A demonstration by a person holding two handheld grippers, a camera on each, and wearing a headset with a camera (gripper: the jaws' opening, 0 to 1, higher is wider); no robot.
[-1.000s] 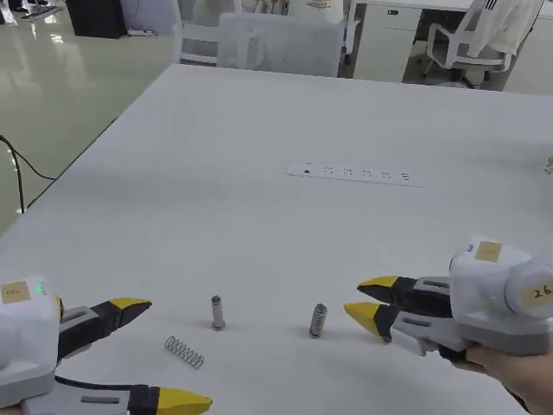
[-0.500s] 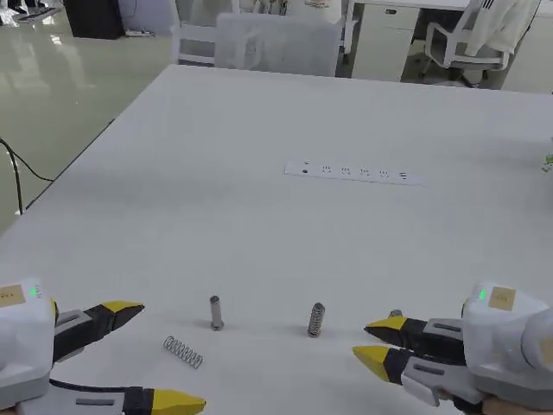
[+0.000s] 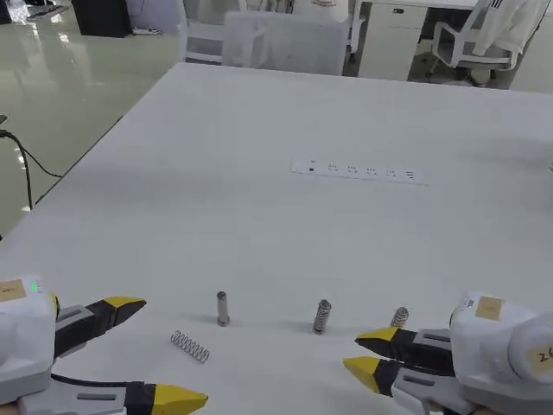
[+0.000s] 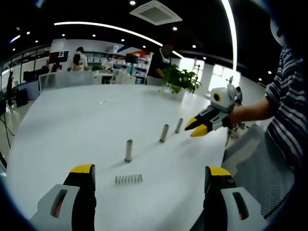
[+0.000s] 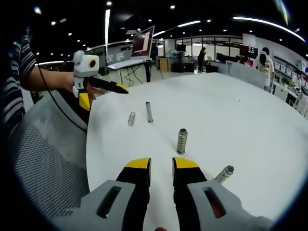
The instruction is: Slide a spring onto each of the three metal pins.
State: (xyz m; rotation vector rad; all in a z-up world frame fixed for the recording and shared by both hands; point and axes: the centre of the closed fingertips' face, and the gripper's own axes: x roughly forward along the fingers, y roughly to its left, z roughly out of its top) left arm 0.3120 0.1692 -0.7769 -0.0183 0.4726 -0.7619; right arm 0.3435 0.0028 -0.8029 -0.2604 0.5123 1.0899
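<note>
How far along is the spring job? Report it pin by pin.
Done: two of the three. The middle pin and the pin nearest the right gripper each wear a spring. In hand: nothing. The left gripper is wide open and the right gripper narrowly open, both empty. Left: the bare pin, with the loose spring lying flat beside it on the table.
</note>
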